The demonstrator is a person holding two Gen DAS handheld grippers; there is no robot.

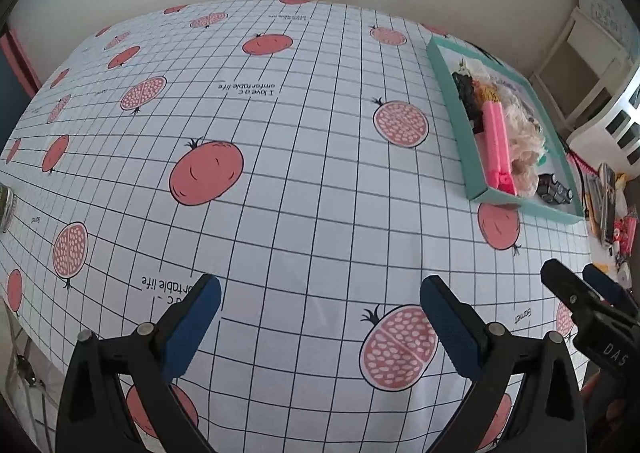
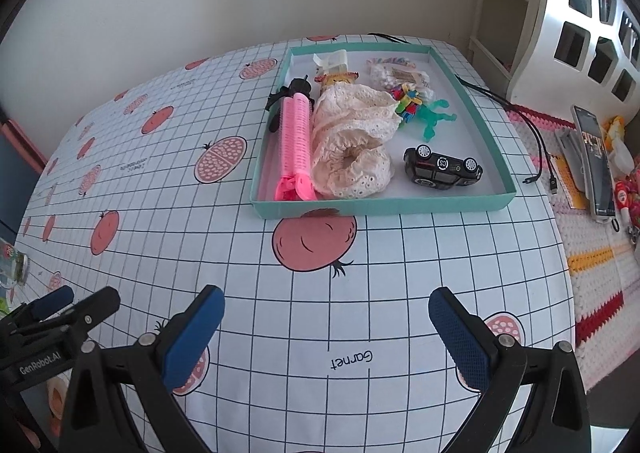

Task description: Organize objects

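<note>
1. Step in hand: by the look of it, the gathering is done or nearly so. The checked tablecloth (image 2: 360,293) lies bare in front of both tools, and every loose item in sight sits inside the teal tray (image 2: 380,207).
2. Left gripper (image 1: 320,305): jaws spread wide, nothing between them, hovering over bare cloth, well apart from the tray.
3. Right gripper (image 2: 326,313): likewise spread and empty, facing the tray's near wall, not touching it.
4. Tray: shallow, rectangular, teal walls, pale floor; stands toward the far right of the table.
5. Contents:
   - pink hair roller (image 2: 296,141), lying along the left wall;
   - cream lace garment (image 2: 352,145), bunched, touching the roller;
   - black toy car (image 2: 442,171), on its side, near the front right;
   - green figure (image 2: 434,119) and small coloured clips (image 2: 408,101), behind the car.
6. Next move, as a judgement: check for strays; otherwise nothing calls for a grasp. Items beyond the table edge, a phone (image 2: 594,161) among them, seem outside the job.
</note>
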